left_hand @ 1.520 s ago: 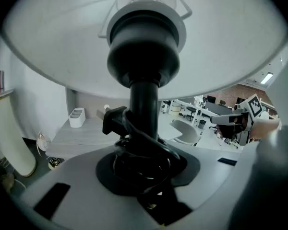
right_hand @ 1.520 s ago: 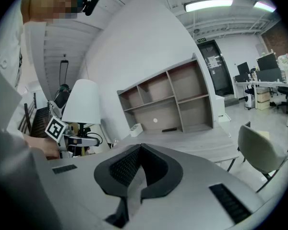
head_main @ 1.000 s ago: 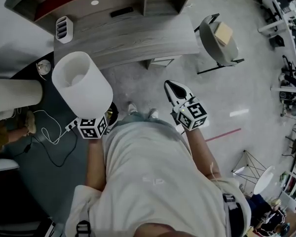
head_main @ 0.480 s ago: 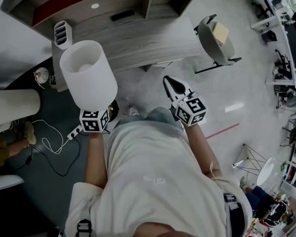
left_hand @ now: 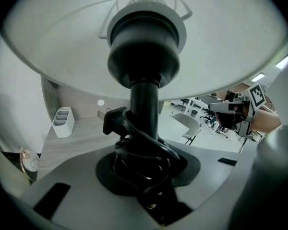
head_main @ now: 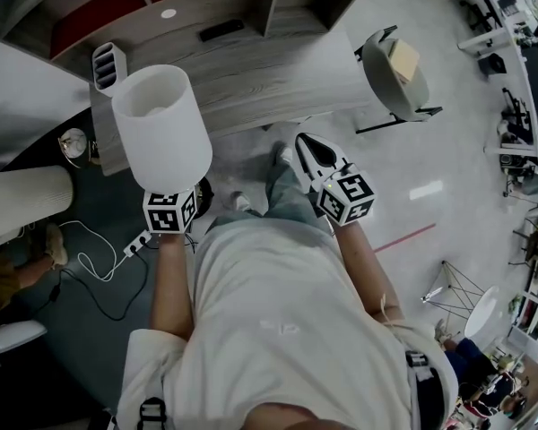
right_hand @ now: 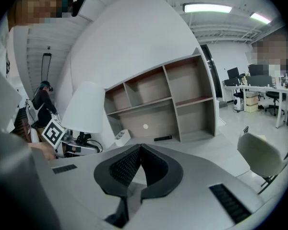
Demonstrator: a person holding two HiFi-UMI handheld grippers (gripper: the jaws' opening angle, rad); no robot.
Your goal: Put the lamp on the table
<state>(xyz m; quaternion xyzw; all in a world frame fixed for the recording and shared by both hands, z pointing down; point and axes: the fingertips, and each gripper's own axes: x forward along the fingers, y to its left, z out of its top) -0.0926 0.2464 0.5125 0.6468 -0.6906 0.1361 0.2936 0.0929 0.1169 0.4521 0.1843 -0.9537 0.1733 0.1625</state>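
While held by the left gripper [left_hand: 144, 153], the lamp [head_main: 160, 128] stands upright.

Head view: lampshade [head_main: 161, 128] hides lamp stem [left_hand: 144, 109], left tongs [left_hand: 145, 176] tips.

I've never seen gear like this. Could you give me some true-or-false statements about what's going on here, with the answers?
1. The left gripper grips the lamp by its black stem. True.
2. The lamp stands on the wooden desk. False: it is held up in the left gripper, not set down.
3. The right gripper carries a second lamp. False: its jaws are together with nothing between them.
4. A white slotted organizer sits on the desk. True.
5. The cord is wound round the lamp's stem. True.
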